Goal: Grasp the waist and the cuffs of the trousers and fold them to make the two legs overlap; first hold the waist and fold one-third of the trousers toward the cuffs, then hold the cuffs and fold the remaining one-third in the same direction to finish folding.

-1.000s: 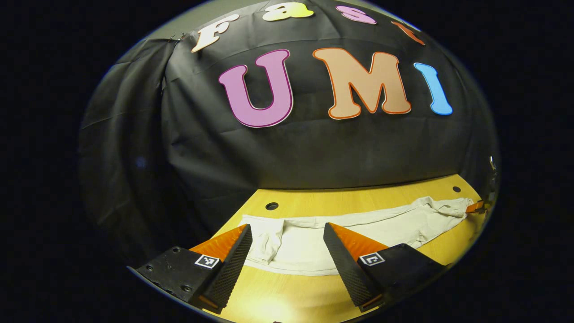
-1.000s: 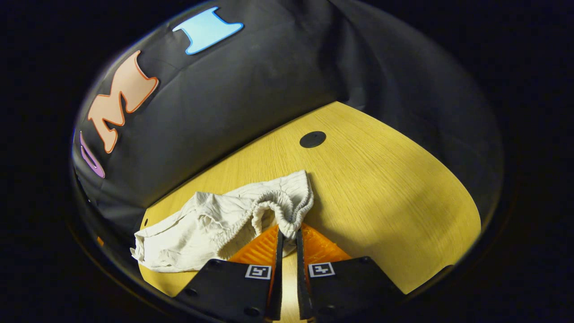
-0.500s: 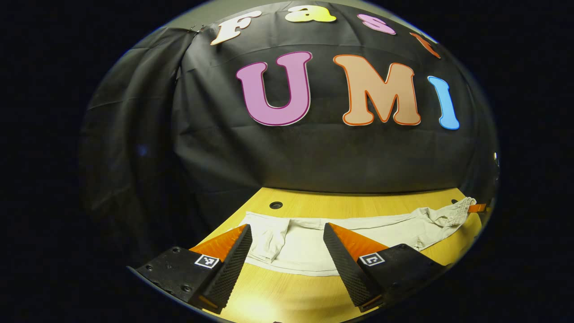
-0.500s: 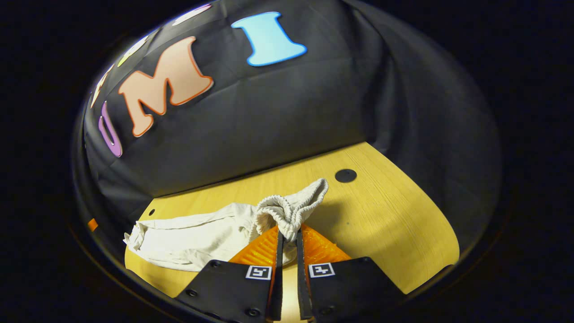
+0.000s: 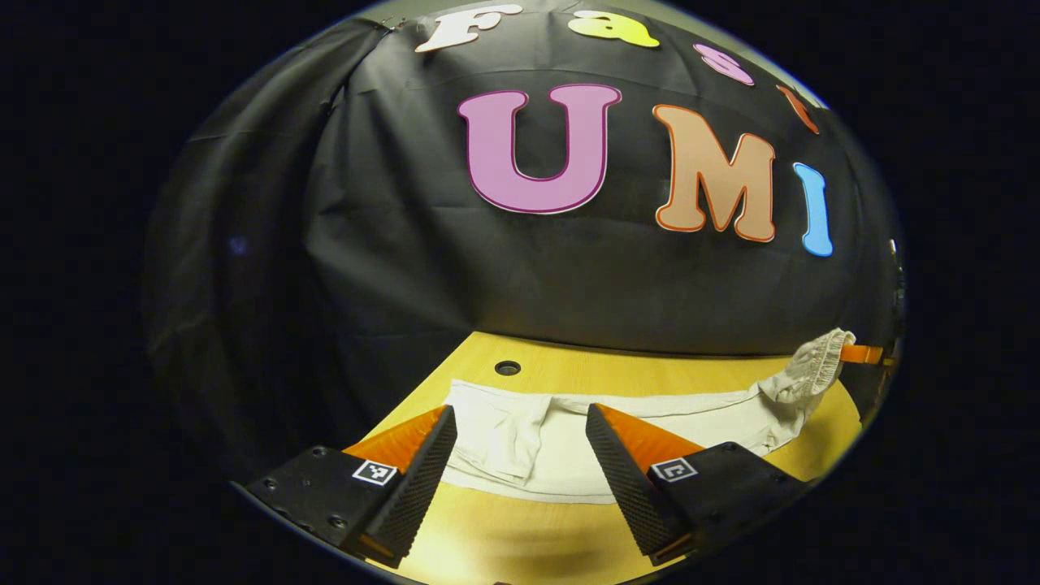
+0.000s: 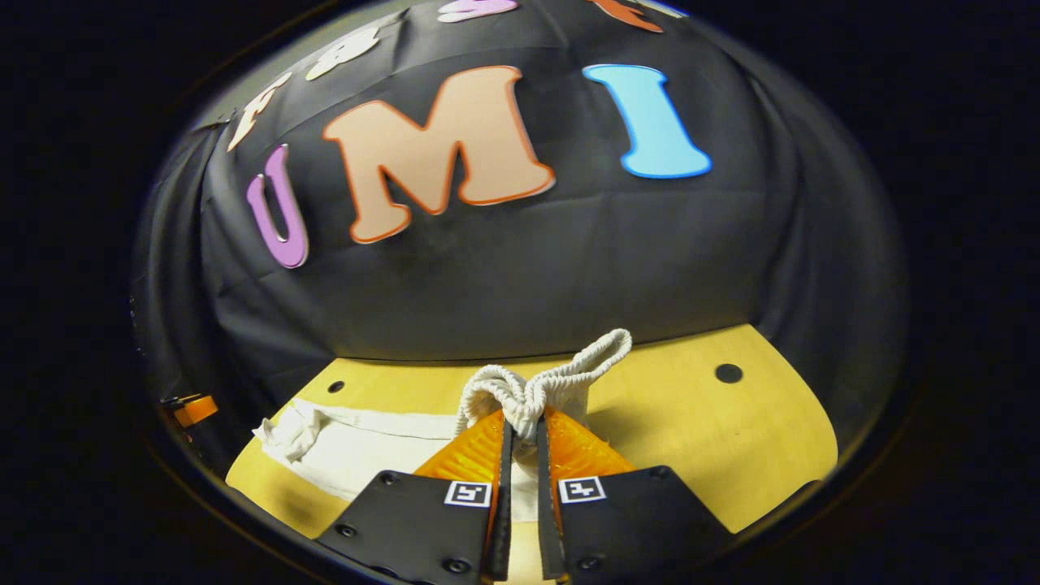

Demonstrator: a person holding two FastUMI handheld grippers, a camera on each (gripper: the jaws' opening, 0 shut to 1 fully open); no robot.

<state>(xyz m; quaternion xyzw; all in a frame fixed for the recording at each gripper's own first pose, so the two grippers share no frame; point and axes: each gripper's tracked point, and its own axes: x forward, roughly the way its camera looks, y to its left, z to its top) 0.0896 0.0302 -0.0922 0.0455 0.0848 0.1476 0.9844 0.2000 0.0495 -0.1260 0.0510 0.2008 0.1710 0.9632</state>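
Cream trousers (image 5: 715, 414) lie stretched across the yellow table (image 5: 650, 375). In the left gripper view the cuff end (image 5: 496, 431) rests flat between the spread fingers of my left gripper (image 5: 520, 414), which is open and holds nothing. At the far right the elastic waist (image 5: 816, 361) hangs above the table, gripped by my right gripper (image 5: 861, 353). In the right gripper view my right gripper (image 6: 522, 422) is shut on the bunched waistband (image 6: 552, 382), lifted off the wood. The legs (image 6: 366, 443) trail left toward my left gripper (image 6: 191, 409).
The table (image 6: 691, 443) has small round holes (image 5: 508, 367) (image 6: 729, 373) near its far edge. The black cloth wall stands close behind the table. Bare wood lies to the right of the waist in the right gripper view.
My right gripper has raised the waistband off the table and swung to face the wall, pulling the trousers straighter. My left gripper has stayed open over the cuffs.
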